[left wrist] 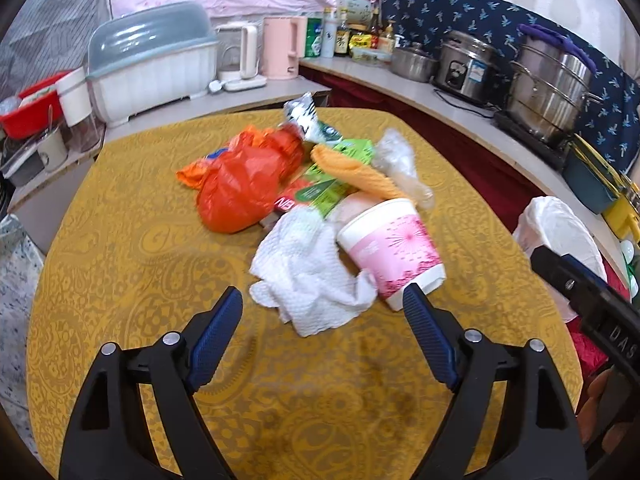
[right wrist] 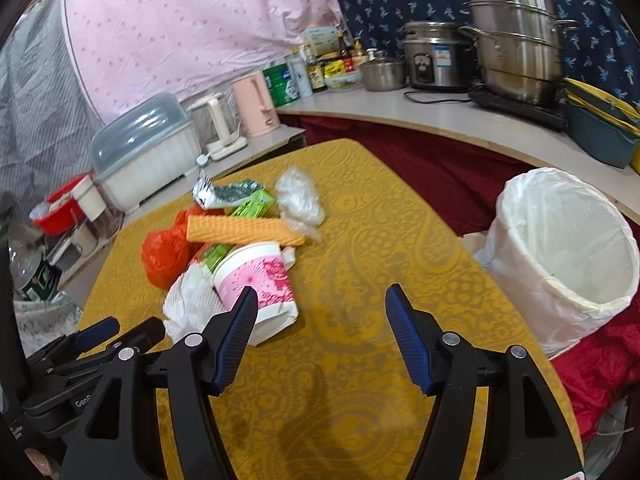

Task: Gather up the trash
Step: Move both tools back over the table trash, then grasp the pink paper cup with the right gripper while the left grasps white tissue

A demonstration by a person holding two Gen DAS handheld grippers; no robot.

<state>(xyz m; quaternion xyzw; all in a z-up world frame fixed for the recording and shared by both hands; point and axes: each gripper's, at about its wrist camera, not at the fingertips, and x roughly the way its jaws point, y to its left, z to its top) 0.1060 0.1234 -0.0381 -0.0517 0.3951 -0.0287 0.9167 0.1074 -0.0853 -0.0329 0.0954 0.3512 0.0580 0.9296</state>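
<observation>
A heap of trash lies on the yellow patterned table [left wrist: 140, 280]: an orange plastic bag [left wrist: 240, 188], a crumpled white paper towel [left wrist: 308, 264], a pink and white paper cup [left wrist: 390, 248] on its side, an orange waffle cloth [left wrist: 360, 172], green wrappers [left wrist: 324, 192], a clear plastic bag [left wrist: 396, 156] and a silver packet [left wrist: 300, 112]. My left gripper [left wrist: 322, 300] is open just short of the towel and cup, nothing between its fingers. My right gripper [right wrist: 322, 300] is open over bare table right of the cup [right wrist: 256, 280]. A white-lined bin [right wrist: 568, 256] stands off the table's right side.
A counter along the back and right holds steel pots [left wrist: 552, 80], a rice cooker [left wrist: 468, 68], bottles, two kettles [left wrist: 280, 46] and a covered dish rack [left wrist: 152, 64]. A red bowl [left wrist: 32, 108] and containers sit at left. Red cloth [right wrist: 592, 380] lies below the bin.
</observation>
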